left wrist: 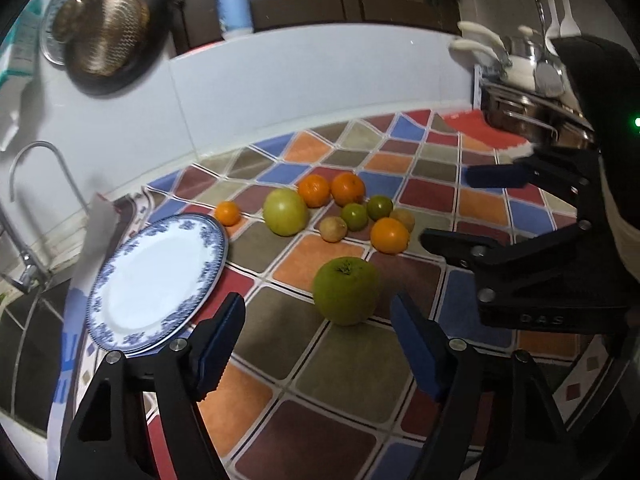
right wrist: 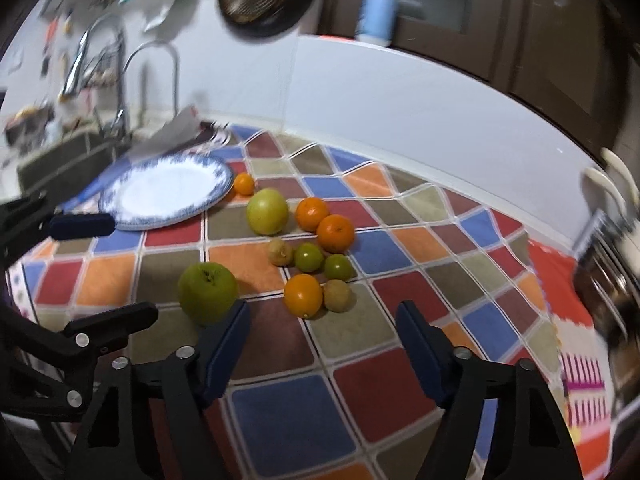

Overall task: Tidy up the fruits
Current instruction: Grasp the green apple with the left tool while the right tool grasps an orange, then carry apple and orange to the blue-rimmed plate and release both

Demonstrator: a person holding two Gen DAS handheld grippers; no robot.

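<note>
On a checked cloth (left wrist: 352,364) lies a loose cluster of fruit. A large green apple (left wrist: 346,290) sits nearest, just ahead of my left gripper (left wrist: 318,304), whose blue pads stand apart and touch nothing. Behind it are a yellow-green apple (left wrist: 285,212), several oranges (left wrist: 348,189), two green limes (left wrist: 354,216) and brownish fruits (left wrist: 333,229). A blue-rimmed white plate (left wrist: 156,280) lies bare at the left. My right gripper (right wrist: 323,308) is open just short of an orange (right wrist: 303,295) and a brownish fruit (right wrist: 337,295). The green apple (right wrist: 207,298) lies by its left finger.
A sink with faucets (right wrist: 120,92) lies left of the plate (right wrist: 168,192). A rack of metal pots and utensils (left wrist: 532,108) stands at the right edge. A pan (left wrist: 112,36) hangs on the wall and a bottle (left wrist: 234,4) stands on the ledge behind.
</note>
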